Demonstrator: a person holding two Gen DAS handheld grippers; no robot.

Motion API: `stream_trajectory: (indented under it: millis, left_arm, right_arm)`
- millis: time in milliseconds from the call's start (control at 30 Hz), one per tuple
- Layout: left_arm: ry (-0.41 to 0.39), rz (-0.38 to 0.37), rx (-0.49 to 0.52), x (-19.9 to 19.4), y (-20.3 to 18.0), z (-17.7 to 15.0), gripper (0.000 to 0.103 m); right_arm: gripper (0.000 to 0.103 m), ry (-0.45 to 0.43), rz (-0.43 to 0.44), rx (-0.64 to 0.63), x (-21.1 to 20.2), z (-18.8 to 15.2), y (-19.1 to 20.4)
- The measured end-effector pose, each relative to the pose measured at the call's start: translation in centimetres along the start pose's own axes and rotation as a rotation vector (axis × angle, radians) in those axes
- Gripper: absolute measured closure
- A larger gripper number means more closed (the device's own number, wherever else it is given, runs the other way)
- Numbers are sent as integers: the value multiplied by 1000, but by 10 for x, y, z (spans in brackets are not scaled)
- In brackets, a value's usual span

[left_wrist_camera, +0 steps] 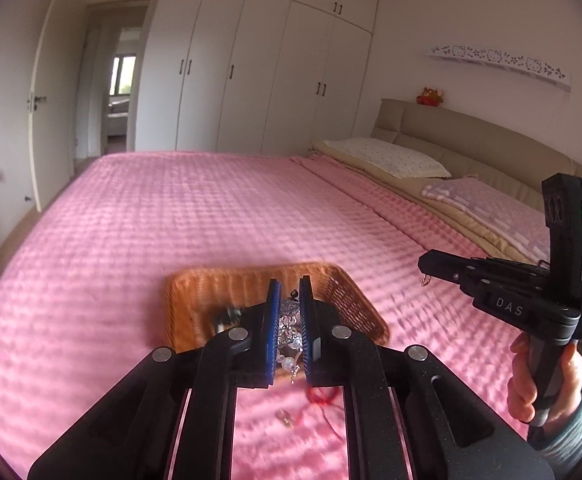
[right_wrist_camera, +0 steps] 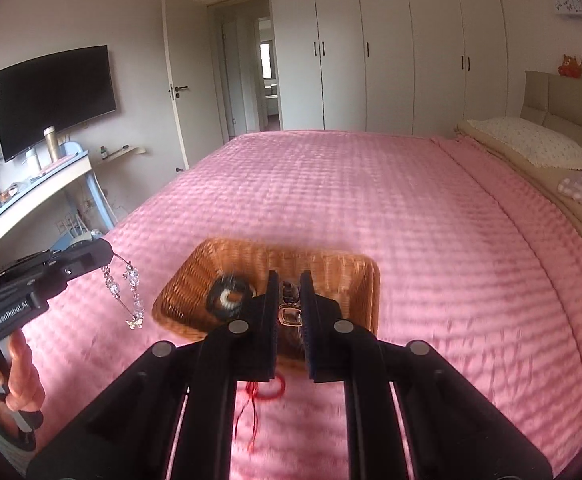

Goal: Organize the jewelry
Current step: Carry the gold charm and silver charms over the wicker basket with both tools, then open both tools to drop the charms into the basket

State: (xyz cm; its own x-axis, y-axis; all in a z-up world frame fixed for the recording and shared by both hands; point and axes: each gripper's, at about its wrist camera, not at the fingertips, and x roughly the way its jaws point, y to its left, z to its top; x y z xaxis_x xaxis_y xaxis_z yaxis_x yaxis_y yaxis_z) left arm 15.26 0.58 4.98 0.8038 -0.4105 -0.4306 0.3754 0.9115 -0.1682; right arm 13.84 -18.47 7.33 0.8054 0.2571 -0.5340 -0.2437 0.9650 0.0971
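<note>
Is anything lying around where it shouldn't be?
Yes. A red string bracelet and a small gold charm lie loose on the pink bedspread, outside the wicker basket that already holds other pieces.

One wicker basket [right_wrist_camera: 323, 268]; two pillows [left_wrist_camera: 387, 156]; one red string bracelet [right_wrist_camera: 273, 388]; one television [right_wrist_camera: 53, 98].

Open bedspread [right_wrist_camera: 371, 184] around wicker basket [right_wrist_camera: 331, 268]

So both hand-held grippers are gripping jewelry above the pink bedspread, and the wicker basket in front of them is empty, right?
Not quite: the wicker basket is not empty. The right wrist view shows a dark ring-shaped item lying inside it. The rest holds: the left hand-held gripper grips a crystal chain and the right hand-held gripper a small pendant.
</note>
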Motion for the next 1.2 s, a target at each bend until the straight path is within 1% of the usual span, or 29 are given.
stream_trajectory:
  millis: [67,200,367,467,567,633,800,833,867,933,967,1000,1033,1067,1200]
  left_arm:
    - [-13,41,9,16,5,5,95]
    - [-16,115,27,51,12,2,95]
    - [36,184,15,98,27,-23,95]
    - [71,218,19,115,35,-41,95]
    - [91,241,37,124,41,-52,95]
    - [96,235,30,128,44,-55,95]
    - [105,238,41,131,44,-60,95]
    - [102,244,43,130,44,-61,94]
    - [96,250,47,129,43,-62,92]
    - [91,250,52,127,41,-62,83]
    - [85,246,49,124,41,-62,76]
    - [79,242,44,122,40,-61,71]
    - [69,239,42,119,39,-60,63]
    - [53,239,42,115,38,-60,63]
    - [14,226,32,97,33,-57,63]
  right_arm:
    - [94,1,-6,1,15,7,-2]
    - [94,29,-10,14,56,9,-8]
    - [94,91,-6,49,106,-3,-15]
    - [94,143,12,62,131,-15,-20]
    - [94,210,39,83,152,-28,-26]
    - [94,233,38,93,162,-34,-29]
    - [94,249,50,129,173,-40,-32]
    - [94,244,42,133,173,-40,-33]
    - [93,245,35,133,173,-41,-33]
    - [92,254,39,149,175,-41,-36]
    - [87,257,43,159,175,-41,-37]
    - [78,259,45,166,175,-42,-40]
    - [73,254,43,173,172,-42,-41]
    - [69,247,42,175,170,-43,-42]
    - [69,228,51,168,154,-44,-39]
